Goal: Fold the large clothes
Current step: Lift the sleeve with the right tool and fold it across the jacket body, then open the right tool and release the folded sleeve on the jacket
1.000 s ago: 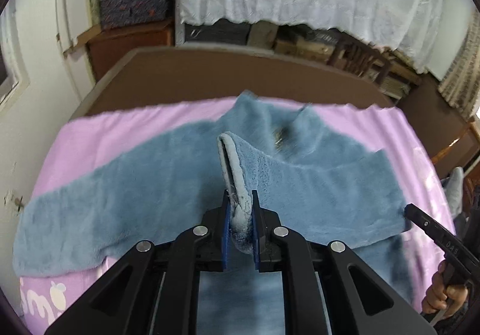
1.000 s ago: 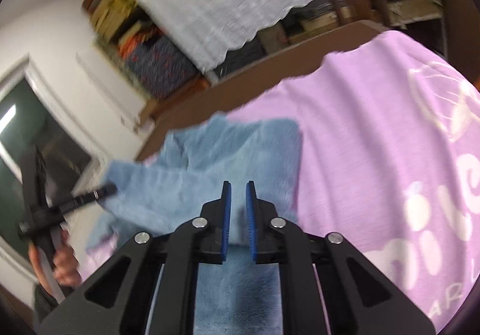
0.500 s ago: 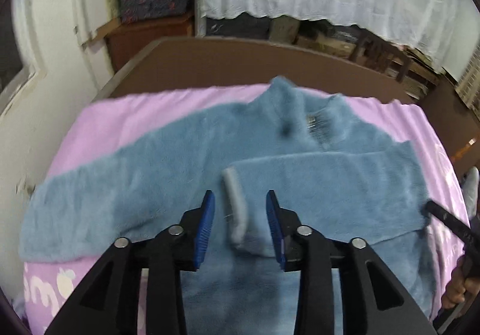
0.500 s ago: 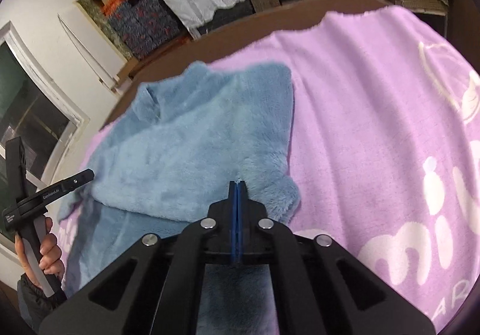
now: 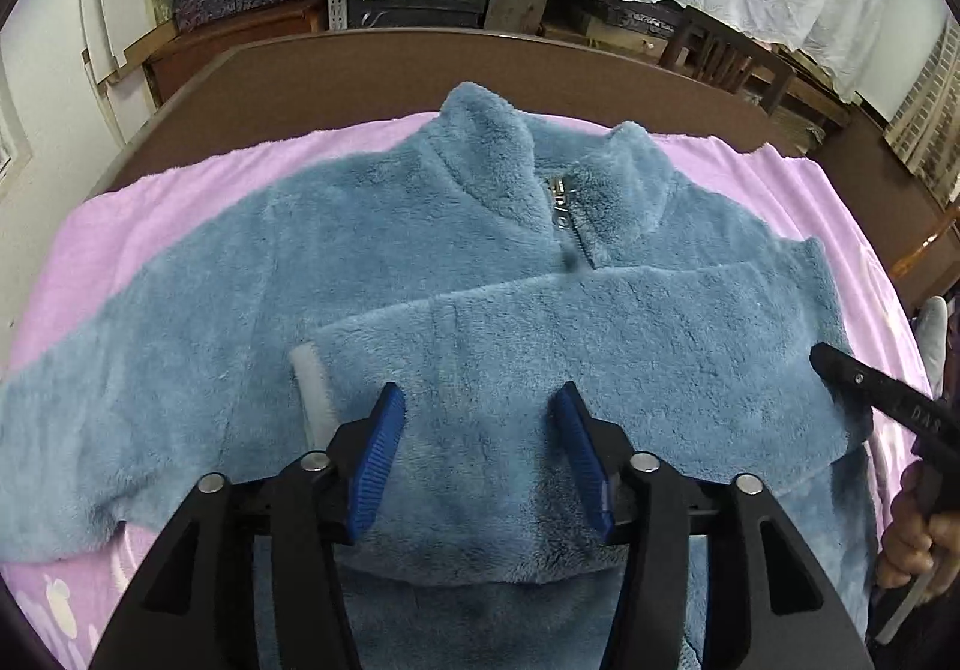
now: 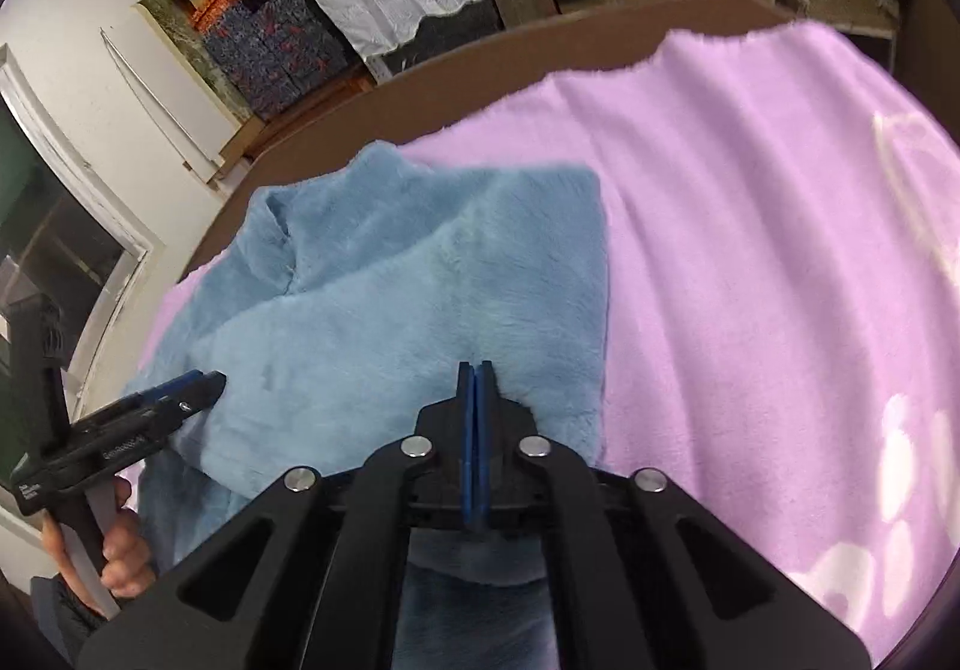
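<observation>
The blue fleece jacket [image 5: 420,262] lies face up on a pink blanket [image 5: 150,214] over the brown table [image 5: 360,63], collar away from the person, zipper running toward them. One sleeve [image 5: 600,322] is already folded across the chest, its long axis crosswise, its pale cuff [image 5: 313,388] ending just left of the left gripper [image 5: 480,448]. The other sleeve [image 5: 108,430] lies spread out flat to the left, well away from that cuff.

The left gripper hovers over the folded sleeve with its jaws wide apart and nothing between them. The right gripper [image 6: 475,394] sits at the jacket's right folded edge [image 6: 594,322], jaws pressed together — whether they pinch a bit of fleece or merely touch it cannot be told.

The likely next move is the unfolded sleeve, and it lies entirely to the left of the open jaws — so the left gripper is much the nearer one. It would have to travel sideways along that sleeve's long axis to reach its far end, then carry it back across the chest.
</observation>
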Available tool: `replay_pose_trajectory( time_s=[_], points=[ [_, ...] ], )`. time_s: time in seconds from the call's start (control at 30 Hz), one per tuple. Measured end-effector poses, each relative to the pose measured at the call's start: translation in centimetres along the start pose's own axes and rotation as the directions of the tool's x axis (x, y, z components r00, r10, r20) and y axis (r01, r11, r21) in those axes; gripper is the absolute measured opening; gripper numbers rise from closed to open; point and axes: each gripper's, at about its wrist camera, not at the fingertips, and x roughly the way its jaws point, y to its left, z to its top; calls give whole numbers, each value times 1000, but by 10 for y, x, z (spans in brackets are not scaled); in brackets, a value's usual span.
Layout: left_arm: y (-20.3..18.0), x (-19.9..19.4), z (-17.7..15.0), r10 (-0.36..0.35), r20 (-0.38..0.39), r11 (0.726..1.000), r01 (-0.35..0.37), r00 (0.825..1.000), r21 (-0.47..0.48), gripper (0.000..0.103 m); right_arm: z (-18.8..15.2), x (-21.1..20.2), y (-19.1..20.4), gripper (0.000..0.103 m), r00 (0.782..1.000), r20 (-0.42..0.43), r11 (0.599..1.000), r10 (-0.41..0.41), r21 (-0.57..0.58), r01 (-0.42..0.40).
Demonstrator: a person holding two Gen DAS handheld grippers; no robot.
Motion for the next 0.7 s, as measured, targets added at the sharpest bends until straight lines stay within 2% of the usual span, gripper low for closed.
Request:
replay_pose_trajectory(
  time_s=[0.1, 0.2, 0.3, 0.43, 0.47, 0.53, 0.6, 0.7],
  points=[
    [-2, -2, -2, 11, 10, 1000, -12, 1000, 23, 58, 3, 1, -10, 0, 999, -15, 997, 50, 54, -49],
    [4, -8, -3, 4, 11, 1000, -4, 1000, 8, 58, 1, 1, -14, 0, 997, -9, 995, 77, 61, -76],
    [25, -27, -4, -1, 44, 998, 4, 999, -68, 58, 1, -4, -15, 0, 997, -13, 995, 71, 72, -70],
    [65, -62, -9, 51, 114, 980, -28, 992, -196, 65, -2, -21, -11, 3, 1000, 12, 998, -3, 59, 2],
    [82, -72, -13, 54, 131, 970, -21, 990, -243, 66, -3, -27, -5, 5, 999, 31, 999, -30, 38, 28],
    [115, -91, -27, 62, 159, 942, -5, 985, -336, 68, -6, -39, 6, 25, 996, 68, 999, -53, -5, 53],
    [139, -104, -40, 86, 171, 913, -9, 982, -407, 69, -12, -50, 19, 33, 994, 96, 997, -44, -51, 50],
    [183, -118, -69, 116, 167, 853, -12, 979, -521, 69, -24, -55, 35, 39, 996, 90, 994, -11, -108, 21]
  ],
)
